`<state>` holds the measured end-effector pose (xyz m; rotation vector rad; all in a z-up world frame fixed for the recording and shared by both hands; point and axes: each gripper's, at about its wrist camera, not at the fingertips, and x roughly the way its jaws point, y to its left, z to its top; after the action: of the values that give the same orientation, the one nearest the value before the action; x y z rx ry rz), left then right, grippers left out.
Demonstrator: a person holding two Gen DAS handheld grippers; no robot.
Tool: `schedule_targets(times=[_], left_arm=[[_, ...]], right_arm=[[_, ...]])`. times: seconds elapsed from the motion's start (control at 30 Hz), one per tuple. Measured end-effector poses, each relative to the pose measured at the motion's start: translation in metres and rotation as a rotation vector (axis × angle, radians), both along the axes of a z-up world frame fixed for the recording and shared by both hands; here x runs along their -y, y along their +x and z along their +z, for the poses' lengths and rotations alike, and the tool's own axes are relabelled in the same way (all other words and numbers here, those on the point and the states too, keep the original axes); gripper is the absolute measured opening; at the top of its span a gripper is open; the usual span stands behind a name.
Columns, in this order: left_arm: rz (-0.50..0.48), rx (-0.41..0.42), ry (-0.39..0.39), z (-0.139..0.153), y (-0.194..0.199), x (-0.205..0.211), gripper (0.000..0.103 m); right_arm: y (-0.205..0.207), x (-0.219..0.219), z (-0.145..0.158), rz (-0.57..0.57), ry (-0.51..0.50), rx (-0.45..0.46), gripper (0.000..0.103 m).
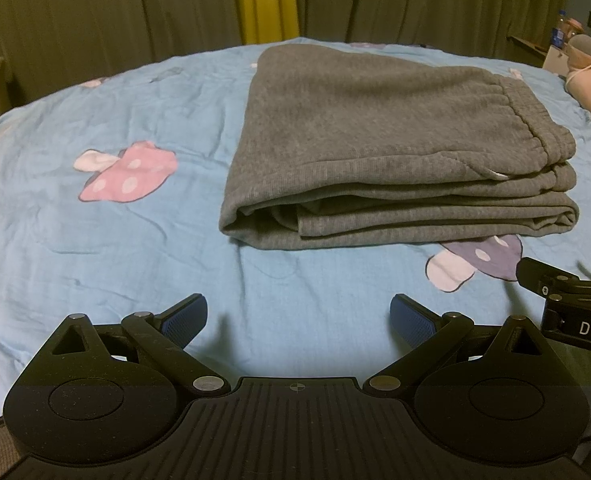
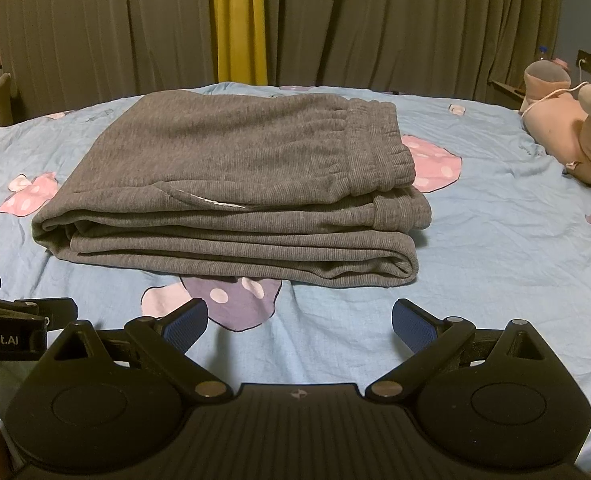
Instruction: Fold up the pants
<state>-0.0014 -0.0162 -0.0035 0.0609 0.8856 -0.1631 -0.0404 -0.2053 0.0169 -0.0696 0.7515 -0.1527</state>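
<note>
The folded pants [image 1: 375, 132] cover part of a purple mushroom print [image 1: 479, 260] on the bedsheet [image 1: 95, 248], so only its lower cap and stem show, and their inner layers cannot be made out. The right gripper [image 1: 575, 292] is cut off by the left wrist view's right edge, its lettering ending at "DAS". The small items on the shelf [image 1: 535, 46] beyond the plush toy [image 2: 567, 144] are too small and blurred to tell.

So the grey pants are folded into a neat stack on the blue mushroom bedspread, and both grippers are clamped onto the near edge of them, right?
Not quite. The grey pants are folded in a stack on the blue mushroom bedspread, but neither gripper holds them. The left gripper and right gripper are both open and short of the stack, with bare bedspread between their fingers. Each wrist view shows this.
</note>
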Motion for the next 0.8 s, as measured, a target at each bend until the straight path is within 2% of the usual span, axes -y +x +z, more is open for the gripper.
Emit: schedule_targets(times=[0.8], left_arm=[[-0.001, 0.004, 0.002, 0.0011, -0.0005, 0.0006, 0.102]], right_arm=[[-0.0004, -0.0013, 0.001, 0.002, -0.007, 0.002, 0.099]])
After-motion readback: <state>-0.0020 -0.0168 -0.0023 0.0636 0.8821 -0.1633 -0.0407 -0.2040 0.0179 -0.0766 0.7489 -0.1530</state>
